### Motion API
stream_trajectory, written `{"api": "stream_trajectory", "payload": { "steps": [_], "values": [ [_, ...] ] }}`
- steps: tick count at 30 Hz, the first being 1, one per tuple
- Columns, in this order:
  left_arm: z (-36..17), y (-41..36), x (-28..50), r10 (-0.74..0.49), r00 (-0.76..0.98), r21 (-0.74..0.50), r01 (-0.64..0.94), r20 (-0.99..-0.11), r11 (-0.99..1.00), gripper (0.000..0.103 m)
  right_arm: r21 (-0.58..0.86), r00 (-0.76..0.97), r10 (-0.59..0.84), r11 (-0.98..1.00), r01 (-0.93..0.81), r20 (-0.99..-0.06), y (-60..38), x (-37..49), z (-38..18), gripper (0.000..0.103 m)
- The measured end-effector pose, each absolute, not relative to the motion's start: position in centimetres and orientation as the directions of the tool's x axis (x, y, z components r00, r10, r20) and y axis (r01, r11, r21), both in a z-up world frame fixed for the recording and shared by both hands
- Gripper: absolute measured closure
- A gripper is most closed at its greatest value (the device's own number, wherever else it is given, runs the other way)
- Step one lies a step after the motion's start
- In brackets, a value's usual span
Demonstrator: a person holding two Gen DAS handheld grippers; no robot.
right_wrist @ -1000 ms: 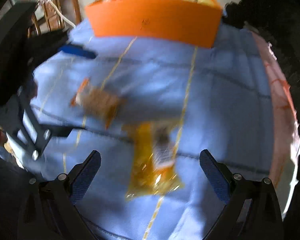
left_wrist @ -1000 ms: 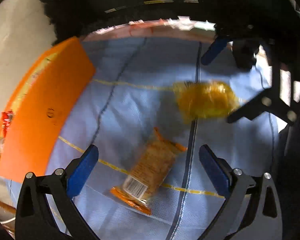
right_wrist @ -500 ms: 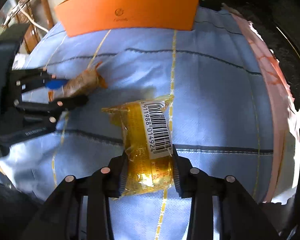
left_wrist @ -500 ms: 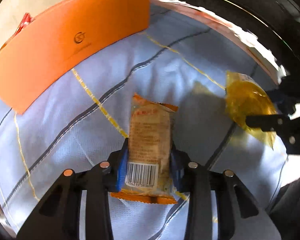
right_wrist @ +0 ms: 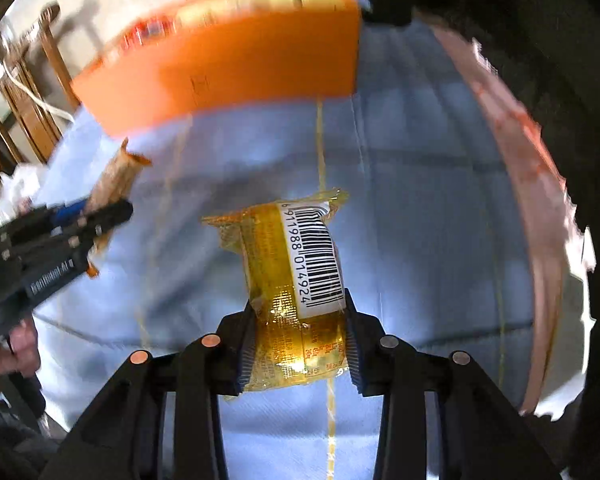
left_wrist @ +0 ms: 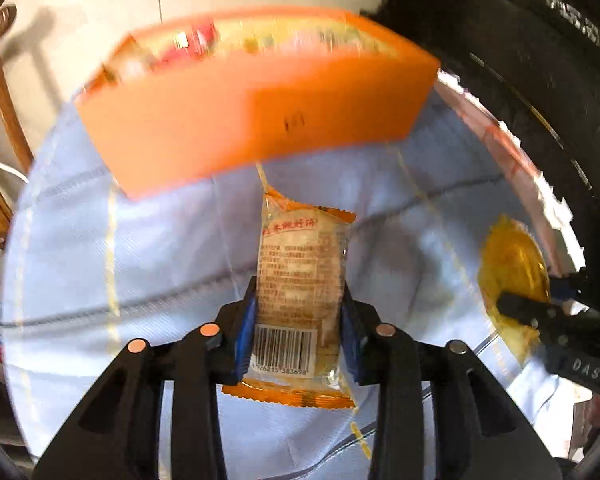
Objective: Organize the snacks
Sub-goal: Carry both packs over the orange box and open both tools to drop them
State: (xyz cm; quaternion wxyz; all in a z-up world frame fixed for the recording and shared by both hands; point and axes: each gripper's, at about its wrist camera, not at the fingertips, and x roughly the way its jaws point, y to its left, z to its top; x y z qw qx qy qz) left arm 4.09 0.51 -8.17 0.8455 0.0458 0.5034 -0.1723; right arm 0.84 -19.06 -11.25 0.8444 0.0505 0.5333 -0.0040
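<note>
Pinching an orange-trimmed snack packet (left_wrist: 302,300) between left gripper (left_wrist: 298,330) pads, barcode end nearest the camera, above the blue striped cloth (left_wrist: 160,264). Clamping a golden-yellow snack packet (right_wrist: 296,300) in the right gripper (right_wrist: 298,344). Orange box (left_wrist: 260,120) of snacks at 12 o'clock, blurred.

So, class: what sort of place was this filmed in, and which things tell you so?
Probably a home dining area: a table under a blue checked tablecloth, a wooden chair beside it, and an orange box of packaged snacks.
</note>
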Motion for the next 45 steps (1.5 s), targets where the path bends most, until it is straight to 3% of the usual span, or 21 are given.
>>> {"api": "stream_trajectory", "payload": {
  "steps": [5,11,18,28,29,31,33,45],
  "values": [
    [-1.4,1.3,7.9,-0.228,0.556,-0.086,0.27,-0.799,0.959,0.068,0.109,0.596,0.063,0.993,0.041,-0.8,-18.4,7.3,-4.2,0.065],
    [2.3,3.0,15.1,-0.111,0.64,-0.008,0.161,-0.76,0.987,0.068,0.102,0.637,0.059,0.994,0.031,-0.769,-18.5,15.3,-0.5,0.065],
    [1.9,2.6,20.1,-0.058,0.609,0.002,0.097,-0.791,0.995,0.068,0.076,0.607,0.03,0.996,0.051,-0.794,-18.7,21.1,-1.3,0.065],
    [-0.1,1.5,20.9,-0.063,0.58,-0.009,0.095,-0.812,0.995,0.068,0.1,0.571,0.049,0.993,0.058,-0.82,-18.2,22.7,-3.6,0.063],
    [-0.1,1.5,21.0,-0.063,0.585,-0.01,0.093,-0.809,0.996,0.066,0.086,0.579,0.032,0.994,0.065,-0.815,-18.2,22.6,-3.6,0.048],
    [0.3,1.7,21.3,-0.087,0.595,-0.051,0.077,-0.799,0.996,0.011,0.035,0.609,-0.022,0.996,0.08,-0.793,-18.1,22.2,-3.1,0.005],
    [0.4,2.0,21.4,-0.096,0.606,-0.067,0.07,-0.79,0.995,0.006,0.03,0.621,-0.034,0.995,0.092,-0.783,-18.4,21.9,-2.6,0.004],
    [0.7,0.6,20.9,-0.094,0.617,-0.024,0.121,-0.781,0.992,0.004,0.023,0.624,-0.058,0.992,0.121,-0.779,-19.3,21.4,-1.7,0.004]
  ]
}}
